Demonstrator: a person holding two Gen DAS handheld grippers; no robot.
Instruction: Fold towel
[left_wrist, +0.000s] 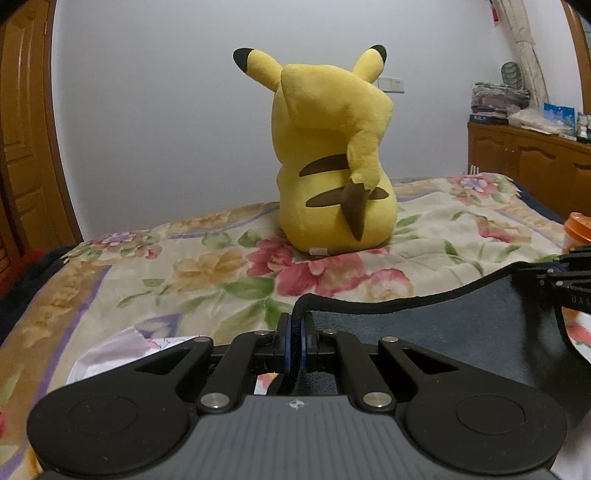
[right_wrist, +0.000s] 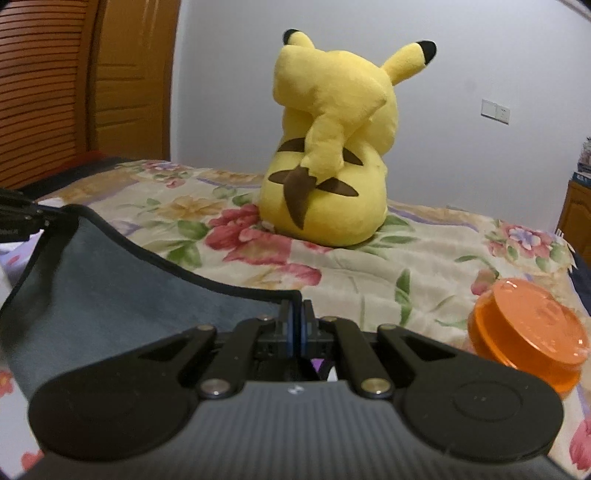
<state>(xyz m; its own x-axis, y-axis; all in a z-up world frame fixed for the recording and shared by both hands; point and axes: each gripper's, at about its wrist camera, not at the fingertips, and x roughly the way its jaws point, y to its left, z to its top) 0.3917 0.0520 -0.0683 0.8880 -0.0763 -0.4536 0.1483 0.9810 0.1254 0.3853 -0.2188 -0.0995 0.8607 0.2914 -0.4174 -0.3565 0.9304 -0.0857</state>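
A dark grey-blue towel (left_wrist: 443, 332) with a black hem hangs stretched between my two grippers above the flowered bed. My left gripper (left_wrist: 295, 325) is shut on its left corner, the hem pinched between the blue pads. In the right wrist view the towel (right_wrist: 129, 280) sags to the left, and my right gripper (right_wrist: 295, 314) is shut on its right corner. Each gripper shows at the edge of the other's view: the right one in the left wrist view (left_wrist: 569, 273) and the left one in the right wrist view (right_wrist: 22, 218).
A yellow Pikachu plush (left_wrist: 332, 155) sits on the floral blanket (left_wrist: 184, 273) straight ahead, back turned; it also shows in the right wrist view (right_wrist: 328, 147). An orange lidded jar (right_wrist: 528, 332) lies on the bed at the right. A wooden cabinet (left_wrist: 535, 162) stands far right, a wooden door (right_wrist: 74, 92) at the left.
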